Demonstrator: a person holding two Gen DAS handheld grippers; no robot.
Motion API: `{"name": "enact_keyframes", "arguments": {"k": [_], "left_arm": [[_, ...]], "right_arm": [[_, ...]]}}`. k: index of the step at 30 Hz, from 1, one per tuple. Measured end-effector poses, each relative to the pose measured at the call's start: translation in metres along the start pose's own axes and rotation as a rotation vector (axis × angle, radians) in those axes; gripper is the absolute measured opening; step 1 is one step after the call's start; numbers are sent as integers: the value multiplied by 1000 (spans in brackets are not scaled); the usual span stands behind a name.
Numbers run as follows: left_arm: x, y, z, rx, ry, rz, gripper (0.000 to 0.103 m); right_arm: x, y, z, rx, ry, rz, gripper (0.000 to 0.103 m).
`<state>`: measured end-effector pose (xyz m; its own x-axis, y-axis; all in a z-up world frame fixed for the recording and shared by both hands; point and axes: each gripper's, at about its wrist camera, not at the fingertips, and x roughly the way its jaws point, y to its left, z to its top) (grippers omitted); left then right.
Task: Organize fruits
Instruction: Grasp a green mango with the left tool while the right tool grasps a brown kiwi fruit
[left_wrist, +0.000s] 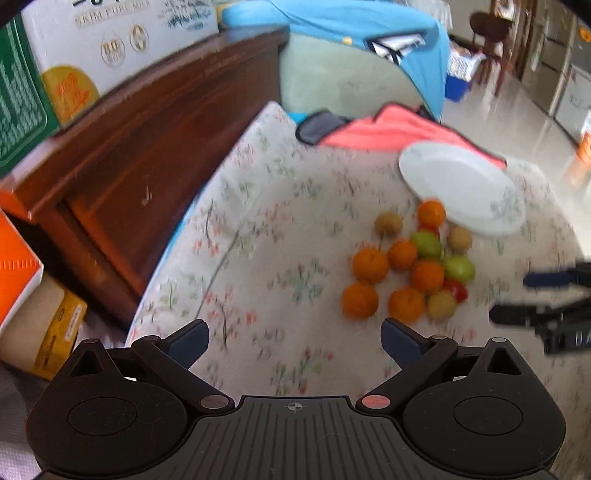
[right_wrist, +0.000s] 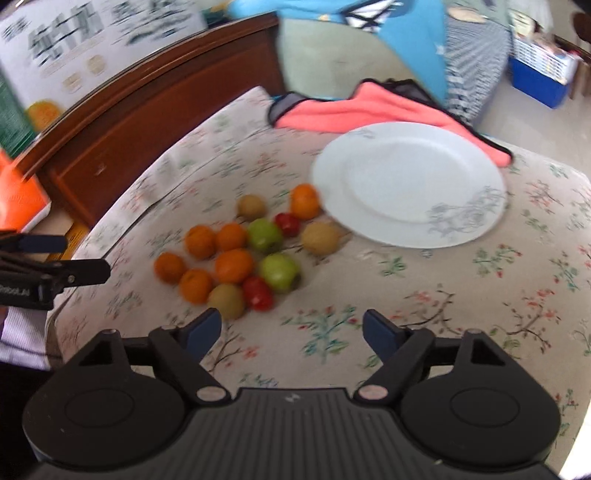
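The floral-cloth surface (right_wrist: 461, 295) carries a white plate (right_wrist: 406, 184), bare and lying just beside the fruit pile (right_wrist: 243, 254): oranges, green apples, brownish kiwis and small red fruits, bunched and touching. Both tongs hover clear of it all. The right tongs (right_wrist: 291, 328) stand open and empty; the left tongs (left_wrist: 295, 332) too, spread wide. The likely step is a first pick. Take an outer fruit, such as the kiwi (right_wrist: 227, 301) nearest the right tongs, so neighbours do not roll. Straddle it squarely before closing, and close gently, since round fruit slips.
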<state>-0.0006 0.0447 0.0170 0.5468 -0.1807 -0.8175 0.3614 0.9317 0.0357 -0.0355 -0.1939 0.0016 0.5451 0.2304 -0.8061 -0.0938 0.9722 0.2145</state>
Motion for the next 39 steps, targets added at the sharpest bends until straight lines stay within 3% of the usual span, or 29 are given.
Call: {"name": "enact_keyframes", "arguments": {"k": [6,19,28,39], "left_arm": [[-5,-17,-32,127,28,-31,99],[-1,-30,-55,176,53,-68,89],[7,-26,-61,136,82,-89,55],[14,-25,-61,101,76,-113,33]], "right_arm": [[-1,5,-4,-29,1,2,79],[3,8,-11,-17,-1,59,68],[16,27,-9,-40,-21,136,47],[34,46,-5,-103,-61,95,44]]}}
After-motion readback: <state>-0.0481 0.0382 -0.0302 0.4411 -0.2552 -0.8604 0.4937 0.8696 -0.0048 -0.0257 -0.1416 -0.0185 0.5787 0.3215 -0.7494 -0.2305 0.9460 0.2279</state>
